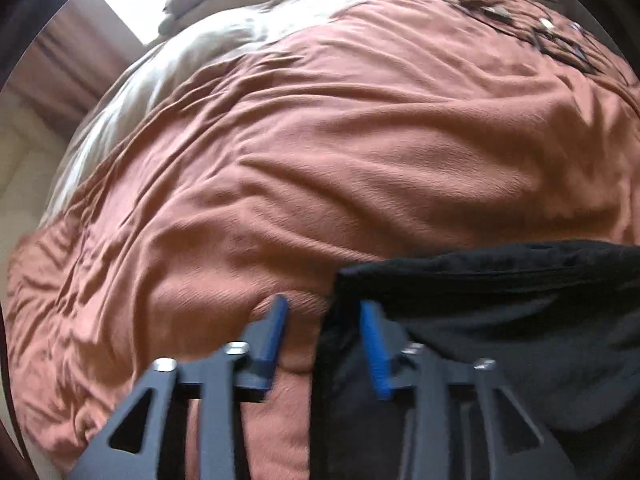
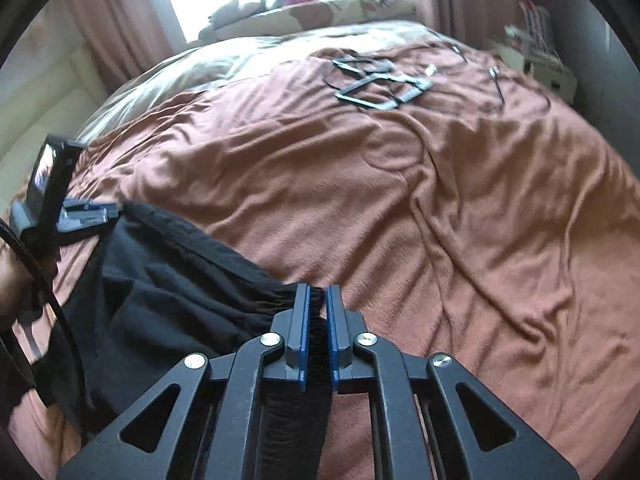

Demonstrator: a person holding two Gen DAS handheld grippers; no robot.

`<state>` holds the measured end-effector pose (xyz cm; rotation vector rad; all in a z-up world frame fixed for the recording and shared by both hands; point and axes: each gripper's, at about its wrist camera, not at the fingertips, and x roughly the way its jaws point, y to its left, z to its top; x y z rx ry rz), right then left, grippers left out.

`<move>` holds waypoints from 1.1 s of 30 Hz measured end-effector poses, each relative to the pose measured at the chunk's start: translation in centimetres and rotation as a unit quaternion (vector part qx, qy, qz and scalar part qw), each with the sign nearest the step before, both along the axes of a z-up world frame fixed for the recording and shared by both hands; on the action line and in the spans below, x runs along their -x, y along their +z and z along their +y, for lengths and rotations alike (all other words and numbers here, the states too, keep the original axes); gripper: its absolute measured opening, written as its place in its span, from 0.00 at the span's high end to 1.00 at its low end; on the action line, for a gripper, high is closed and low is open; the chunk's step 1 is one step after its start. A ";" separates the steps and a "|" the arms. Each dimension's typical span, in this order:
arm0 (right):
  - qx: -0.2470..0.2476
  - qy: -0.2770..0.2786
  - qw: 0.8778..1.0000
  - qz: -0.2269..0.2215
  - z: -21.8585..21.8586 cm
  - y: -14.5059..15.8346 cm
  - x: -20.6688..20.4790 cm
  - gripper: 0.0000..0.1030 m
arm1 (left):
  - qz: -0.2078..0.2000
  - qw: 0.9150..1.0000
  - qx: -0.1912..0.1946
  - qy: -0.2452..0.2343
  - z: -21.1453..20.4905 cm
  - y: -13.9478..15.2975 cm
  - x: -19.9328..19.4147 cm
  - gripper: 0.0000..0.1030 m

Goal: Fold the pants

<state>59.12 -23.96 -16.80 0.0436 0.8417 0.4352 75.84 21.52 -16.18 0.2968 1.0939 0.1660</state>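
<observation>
Left gripper (image 1: pixel 323 312): two matte black linkage arms per side with triangular cut-outs, joined by silver round-head screws. Each finger carries a flat blue pad (image 1: pixel 376 350) on its inner face.

Right gripper (image 2: pixel 318 300): identical construction. Black plastic frame, four silver screws at the pivots, triangular lightening holes in the outer links, and blue pads (image 2: pixel 305 320) with a finely ribbed edge.

In the right wrist view the left unit appears from the side: black housing, a small camera body (image 2: pixel 46 176) with a glossy screen, and a black cable (image 2: pixel 48 292) running down from it.
</observation>
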 end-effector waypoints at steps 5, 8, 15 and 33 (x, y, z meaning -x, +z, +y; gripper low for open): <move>-0.082 -0.019 0.996 0.018 -3.6 1.0 1.6 0.51 | -0.022 0.999 0.046 0.011 1.6 3.1 2.5 0.30; -0.105 -0.017 0.994 0.030 -4.6 1.4 3.2 0.51 | -0.021 0.998 0.066 0.010 2.1 4.8 4.5 0.30; -0.176 -0.025 0.982 0.057 -7.0 1.1 8.1 0.43 | -0.025 0.996 0.083 0.000 2.5 7.9 10.1 0.25; -0.297 -0.033 0.947 0.114 -7.9 -3.8 10.8 0.43 | -0.025 0.990 0.133 0.034 5.0 9.5 22.1 0.23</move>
